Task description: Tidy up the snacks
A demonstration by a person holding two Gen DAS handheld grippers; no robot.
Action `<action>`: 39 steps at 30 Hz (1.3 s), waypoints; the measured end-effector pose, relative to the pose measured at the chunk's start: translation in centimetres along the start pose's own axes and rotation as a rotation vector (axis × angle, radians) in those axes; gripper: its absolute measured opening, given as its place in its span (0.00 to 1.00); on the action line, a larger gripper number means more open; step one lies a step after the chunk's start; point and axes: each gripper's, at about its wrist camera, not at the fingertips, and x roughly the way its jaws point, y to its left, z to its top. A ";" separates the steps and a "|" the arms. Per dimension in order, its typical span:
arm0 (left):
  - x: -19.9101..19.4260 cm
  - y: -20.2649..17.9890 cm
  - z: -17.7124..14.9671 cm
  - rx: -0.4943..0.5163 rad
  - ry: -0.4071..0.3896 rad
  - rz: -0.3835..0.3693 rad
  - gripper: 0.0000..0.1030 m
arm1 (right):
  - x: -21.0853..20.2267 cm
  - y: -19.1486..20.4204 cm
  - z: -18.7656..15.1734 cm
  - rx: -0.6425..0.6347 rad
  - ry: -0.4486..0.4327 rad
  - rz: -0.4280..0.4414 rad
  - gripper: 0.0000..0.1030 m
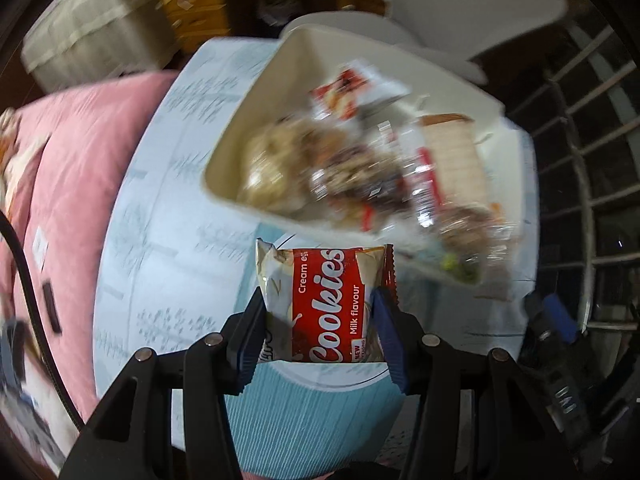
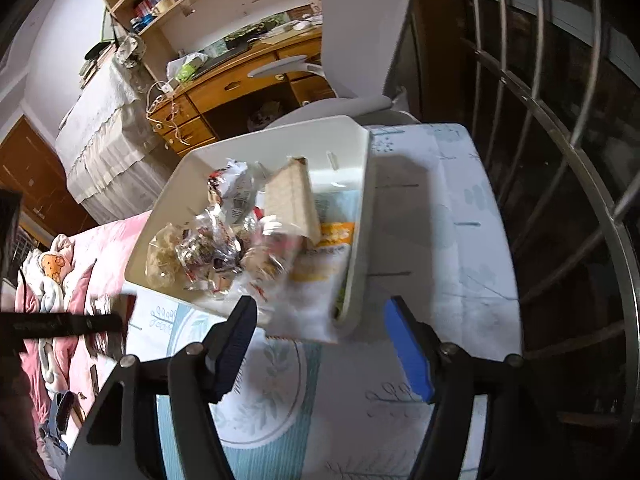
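Left tool (image 1: pixel 320 312) clamps cookie packet (image 1: pixel 324 304); right tool (image 2: pixel 320 340) jaws apart, empty, near snack bin (image 2: pixel 360 216).

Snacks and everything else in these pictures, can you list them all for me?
Cookies packet: one, red and white, held in the left tool above the table.
Bin: one, white, on the table, full of snacks.
Snack packets: several, clear and shiny, piled in the bin; count unclear.
Wafer pack: one, tan, in the bin.
Tablecloth: one, pale blue, patterned.
Blanket: one, pink, beside the table.
Chair: one, white, behind the table.
Desk: one, wooden, cluttered.
Left tool: black, blue pads, gripping the packet.
Right tool: open, empty.
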 end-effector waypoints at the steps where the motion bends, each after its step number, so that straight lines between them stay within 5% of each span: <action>1: -0.4 -0.7 0.3 0.022 -0.014 -0.013 0.49 | -0.3 -0.2 -0.3 0.013 0.003 -0.001 0.67; 9: -2.6 -3.3 2.8 0.174 -0.153 -0.151 0.54 | -2.9 -0.6 -3.2 0.082 -0.007 -0.043 0.80; 12: -3.4 -3.0 2.4 0.213 -0.168 -0.176 0.79 | -4.5 0.5 -4.8 0.112 -0.031 -0.071 0.86; 14: -3.6 -2.2 1.7 0.233 -0.168 -0.178 0.80 | -5.3 1.4 -5.9 0.129 -0.044 -0.089 0.91; 23: -4.7 5.8 -5.4 0.312 -0.045 -0.188 0.81 | -7.8 7.6 -12.9 0.189 -0.037 -0.210 0.97; 31: -8.6 11.6 -14.1 0.334 -0.023 -0.187 0.83 | -12.0 11.2 -17.0 0.173 0.029 -0.188 0.97; 39: -16.5 11.1 -19.0 0.318 -0.232 -0.175 0.92 | -19.2 13.6 -17.4 0.132 0.009 -0.178 0.99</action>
